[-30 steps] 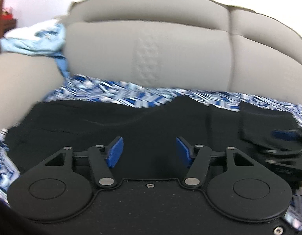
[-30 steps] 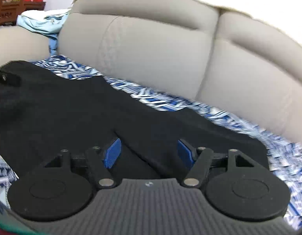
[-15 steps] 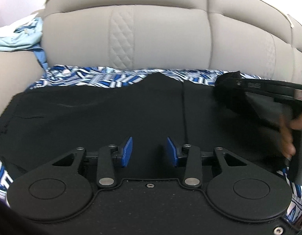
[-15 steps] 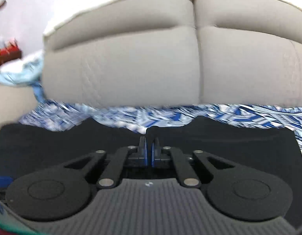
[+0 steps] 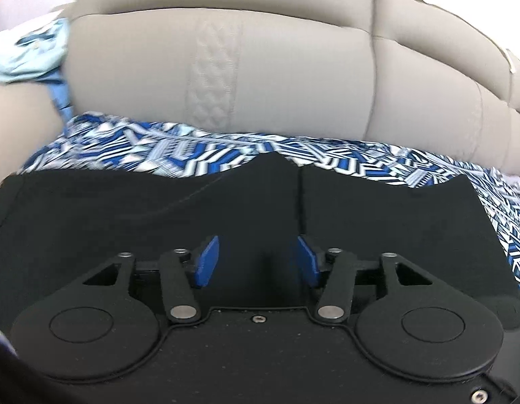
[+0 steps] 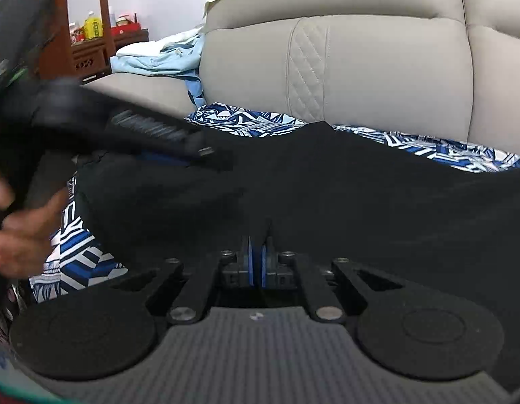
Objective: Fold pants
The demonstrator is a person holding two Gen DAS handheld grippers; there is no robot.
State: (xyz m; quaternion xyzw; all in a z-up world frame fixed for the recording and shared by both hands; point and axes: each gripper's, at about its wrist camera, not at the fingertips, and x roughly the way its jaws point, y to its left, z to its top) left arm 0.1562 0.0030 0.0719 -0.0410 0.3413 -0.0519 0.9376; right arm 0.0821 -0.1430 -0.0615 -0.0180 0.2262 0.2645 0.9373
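Black pants (image 5: 226,208) lie spread flat on a blue and white patterned cloth (image 5: 179,151) on the sofa seat, and they also fill the right wrist view (image 6: 361,195). My left gripper (image 5: 256,262) is open, its blue pads over the near edge of the pants, holding nothing. My right gripper (image 6: 257,262) is shut, its blue pads pressed together on a pinch of the pants' near edge. The left gripper also shows in the right wrist view (image 6: 206,151), reaching in from the left over the pants, with the person's hand (image 6: 24,232) behind it.
The beige sofa backrest (image 5: 226,67) rises close behind the pants. A light blue garment (image 6: 159,57) is heaped on the left armrest (image 6: 142,87). A wooden shelf with bottles (image 6: 91,33) stands beyond the armrest.
My left gripper opened wider again over the near edge of the pants. My right gripper stayed shut and swung so that the left gripper and hand now show at its left.
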